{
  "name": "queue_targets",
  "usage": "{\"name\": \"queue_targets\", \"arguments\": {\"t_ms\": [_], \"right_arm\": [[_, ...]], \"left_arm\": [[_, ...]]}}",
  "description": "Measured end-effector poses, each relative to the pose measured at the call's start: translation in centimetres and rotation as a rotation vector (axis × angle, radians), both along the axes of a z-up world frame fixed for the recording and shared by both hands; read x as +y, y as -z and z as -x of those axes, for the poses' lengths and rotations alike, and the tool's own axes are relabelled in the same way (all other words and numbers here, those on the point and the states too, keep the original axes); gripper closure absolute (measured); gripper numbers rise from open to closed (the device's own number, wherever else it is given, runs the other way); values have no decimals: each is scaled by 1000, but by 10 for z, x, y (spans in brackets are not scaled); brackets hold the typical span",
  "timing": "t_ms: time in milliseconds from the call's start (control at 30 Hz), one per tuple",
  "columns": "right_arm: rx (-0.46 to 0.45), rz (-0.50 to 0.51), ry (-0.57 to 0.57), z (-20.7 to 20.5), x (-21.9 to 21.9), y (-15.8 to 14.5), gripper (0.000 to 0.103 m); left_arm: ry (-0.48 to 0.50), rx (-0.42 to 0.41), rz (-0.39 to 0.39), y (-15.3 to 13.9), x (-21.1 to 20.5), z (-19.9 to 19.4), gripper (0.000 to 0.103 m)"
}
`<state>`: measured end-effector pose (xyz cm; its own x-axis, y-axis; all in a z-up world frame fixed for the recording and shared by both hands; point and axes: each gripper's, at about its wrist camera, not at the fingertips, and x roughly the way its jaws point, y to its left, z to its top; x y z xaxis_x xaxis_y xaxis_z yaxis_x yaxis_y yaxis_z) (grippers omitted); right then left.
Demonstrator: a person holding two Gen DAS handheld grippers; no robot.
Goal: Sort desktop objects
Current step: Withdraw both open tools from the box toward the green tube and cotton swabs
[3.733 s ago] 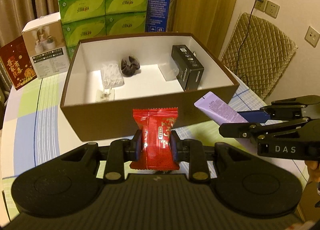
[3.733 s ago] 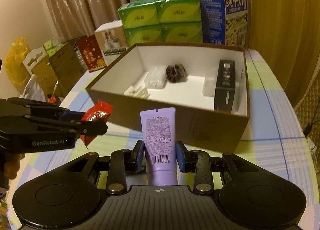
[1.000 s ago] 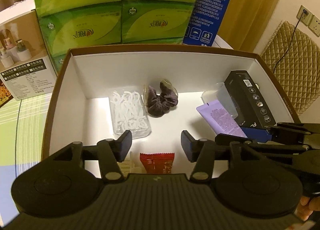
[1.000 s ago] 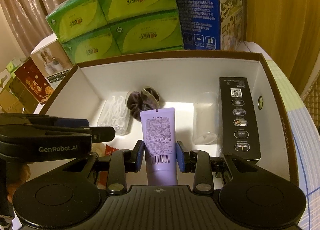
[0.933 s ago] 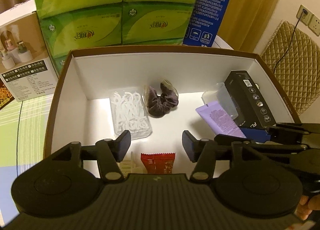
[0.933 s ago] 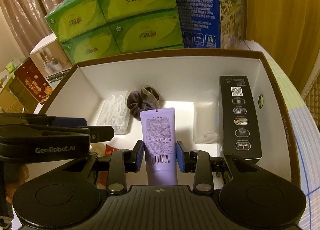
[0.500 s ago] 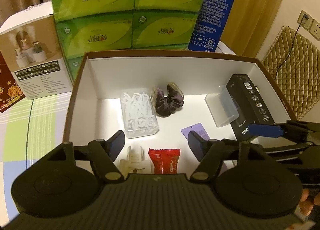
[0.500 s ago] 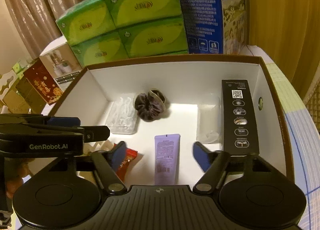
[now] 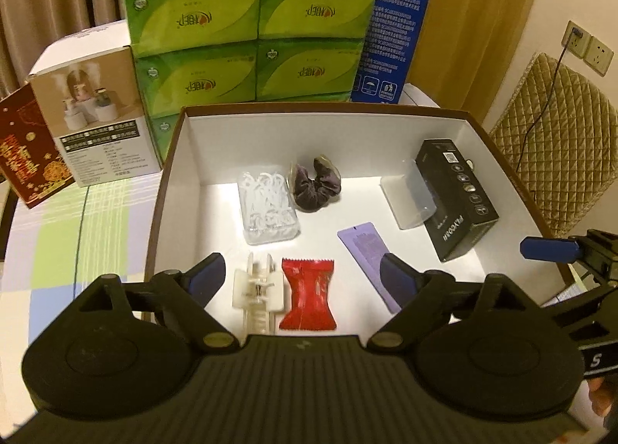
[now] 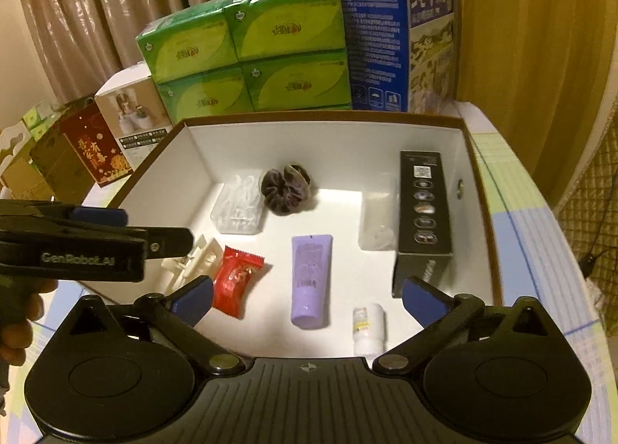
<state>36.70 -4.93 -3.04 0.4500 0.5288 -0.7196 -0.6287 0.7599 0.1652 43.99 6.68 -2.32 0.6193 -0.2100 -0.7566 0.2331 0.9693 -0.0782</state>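
Jaws of both grippers are opening wide and grip nothing. The left gripper (image 9: 299, 276) hangs over the near left part of the brown cardboard box (image 9: 166, 189), with the red candy packet (image 9: 308, 293) lying flat on the white box floor between its blue pads but untouched. Just left of the packet lies a white hair clip (image 9: 257, 291). The right gripper (image 10: 307, 295) hangs over the near middle of the same box, and the purple tube (image 10: 311, 278) lies on the floor between its spread fingers, cap end nearest, apart from both pads. A small white bottle (image 10: 369, 328) lies just right of the tube's near end.

Farther in, a clear case of white floss picks (image 9: 268, 208) sits beside a dark purple scrunchie (image 9: 316, 189). Along the right wall a black carton (image 9: 455, 196) lies lengthwise, with a clear plastic container (image 9: 409, 200) touching its left side.

Beyond the box on the checked tabletop (image 9: 73, 235) stand stacked green tissue packs (image 9: 251, 38), a blue carton (image 9: 394, 30), a white product box (image 9: 96, 123) and a red gift box (image 9: 27, 154). A person's fingers (image 10: 17, 324) show at the left edge of the right wrist view.
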Motion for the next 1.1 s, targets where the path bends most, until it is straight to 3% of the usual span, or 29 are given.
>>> {"name": "queue_targets", "arguments": {"t_ms": [700, 1100], "right_arm": [[-28, -48, -8, 68, -49, -42, 2], [-10, -20, -58, 113, -75, -42, 2]], "left_arm": [[-74, -13, -53, -38, 8, 101, 15], [-66, -6, -65, -50, -1, 155, 14]]}}
